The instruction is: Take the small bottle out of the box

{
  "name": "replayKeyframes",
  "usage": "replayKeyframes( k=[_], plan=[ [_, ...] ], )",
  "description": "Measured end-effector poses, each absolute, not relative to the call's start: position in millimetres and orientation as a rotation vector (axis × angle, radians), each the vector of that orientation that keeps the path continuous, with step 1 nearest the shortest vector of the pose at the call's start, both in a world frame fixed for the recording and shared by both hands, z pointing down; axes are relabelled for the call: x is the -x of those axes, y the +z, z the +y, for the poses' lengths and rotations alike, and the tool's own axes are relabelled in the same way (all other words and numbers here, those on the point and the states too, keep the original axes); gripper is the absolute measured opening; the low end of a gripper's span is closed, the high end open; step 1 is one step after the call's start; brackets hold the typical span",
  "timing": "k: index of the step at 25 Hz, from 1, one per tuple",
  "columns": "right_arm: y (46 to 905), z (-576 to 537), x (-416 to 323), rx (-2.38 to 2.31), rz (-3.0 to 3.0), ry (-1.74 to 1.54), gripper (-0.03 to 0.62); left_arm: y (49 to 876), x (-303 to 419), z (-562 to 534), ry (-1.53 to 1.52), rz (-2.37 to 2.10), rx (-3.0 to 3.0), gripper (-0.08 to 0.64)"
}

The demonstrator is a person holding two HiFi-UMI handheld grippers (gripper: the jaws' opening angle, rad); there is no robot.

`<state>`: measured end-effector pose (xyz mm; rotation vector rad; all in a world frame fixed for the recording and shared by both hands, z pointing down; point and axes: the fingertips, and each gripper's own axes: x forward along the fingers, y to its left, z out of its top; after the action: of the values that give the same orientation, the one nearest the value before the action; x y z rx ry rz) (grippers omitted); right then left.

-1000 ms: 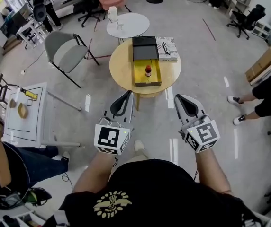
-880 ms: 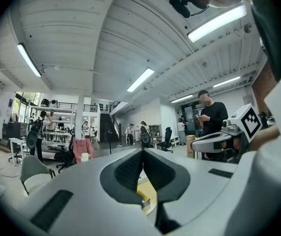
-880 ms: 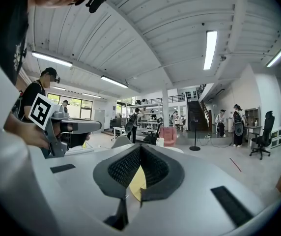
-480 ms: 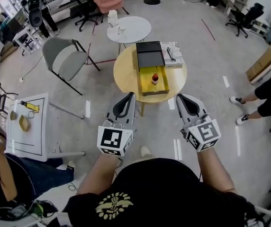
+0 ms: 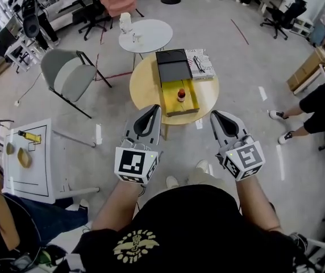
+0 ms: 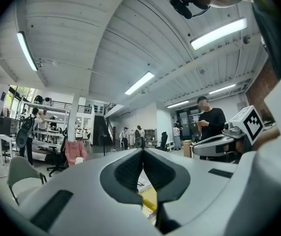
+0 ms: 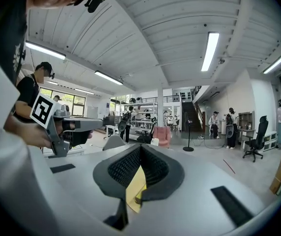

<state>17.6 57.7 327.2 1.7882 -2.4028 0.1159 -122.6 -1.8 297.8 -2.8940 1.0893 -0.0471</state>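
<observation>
1. While the small bottle (image 5: 180, 94) stands upright in the yellow box (image 5: 176, 109), ahead of and between both grippers, nothing is done yet.
2. Jaws are together and empty on the left gripper (image 5: 153, 109) and right gripper (image 5: 215, 116); reaching, gripping and lifting remain.

round, pale wooden tabletop (image 5: 145, 87). carries an open yellow box (image 5: 169, 104) near its middle, a black flat case (image 5: 173, 67) touching the box's far end, and a printed booklet (image 5: 200, 63) just beside that case, on its right.
</observation>
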Motion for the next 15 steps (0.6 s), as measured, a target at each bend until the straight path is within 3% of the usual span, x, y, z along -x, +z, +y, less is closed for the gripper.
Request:
replayKeyframes(
  k=[15],
  plan=[
    [329.4,0.4,-24.0,-1.739,-2.462,0.124,0.015,300.4,127.0,-47.1,-0.083,1.172,2.844,0.017]
  ],
)
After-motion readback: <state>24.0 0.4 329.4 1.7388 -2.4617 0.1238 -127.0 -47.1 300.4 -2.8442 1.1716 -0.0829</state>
